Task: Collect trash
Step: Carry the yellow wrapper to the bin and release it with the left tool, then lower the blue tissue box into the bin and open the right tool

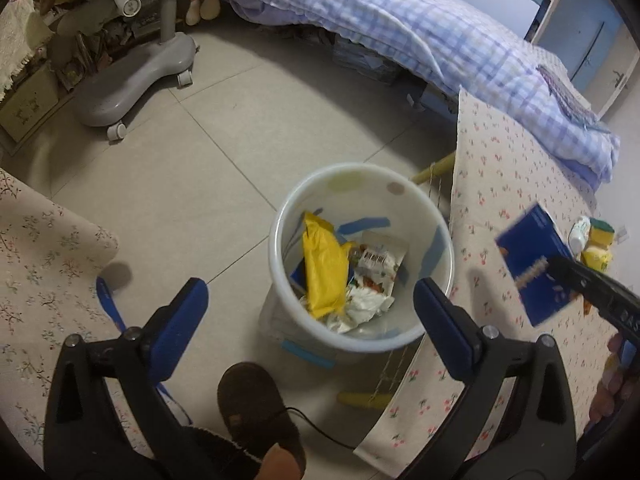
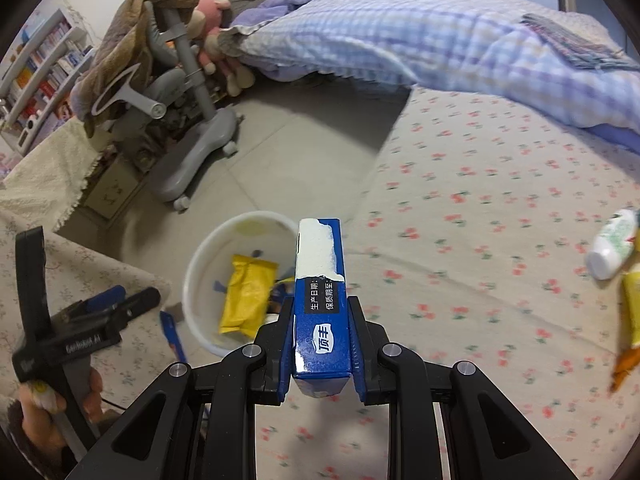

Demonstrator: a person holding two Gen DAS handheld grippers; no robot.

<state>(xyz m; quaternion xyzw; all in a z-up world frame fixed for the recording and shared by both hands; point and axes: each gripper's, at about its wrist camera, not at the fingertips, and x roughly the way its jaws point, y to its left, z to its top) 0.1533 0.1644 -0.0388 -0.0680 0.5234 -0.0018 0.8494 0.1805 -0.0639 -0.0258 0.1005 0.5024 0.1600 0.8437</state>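
A flat blue carton (image 2: 322, 312) is clamped between the closed right tongs (image 2: 320, 320), its long axis running straight ahead along the fingers, with a torn white patch at its far end. A white bin (image 2: 208, 264) stands on the floor ahead and to the left of the carton in the right wrist view; the carton's far tip is seen just beside the bin's right rim, though the carton is judged to be held above the tabletop edge and not yet over the opening. The coming move is judged to be a shift leftward and forward until the carton hangs above the bin.

The left tongs (image 1: 310, 312) are spread wide and empty, pointed steeply down, with the bin (image 1: 356, 176) framed between the two blue pads (image 1: 184, 312). In this view the carton (image 1: 532, 264) is seen to the right of the bin, held by the right tongs (image 1: 560, 276), so the right hand is the one carrying the trash.

Inside the bin a yellow wrapper (image 1: 324, 268), crumpled white paper (image 1: 368, 304) and printed packaging are already lying.

The tabletop (image 2: 480, 220) is covered in a cloth printed with small red flowers. On it, at the right, a small white bottle (image 2: 612, 248) and a yellow packet (image 2: 634, 308) are left. The floor (image 1: 192, 152) is laid with pale grey tiles. A bed with a blue checked quilt (image 2: 440, 32) and a grey wheeled chair (image 2: 192, 128) are seen beyond
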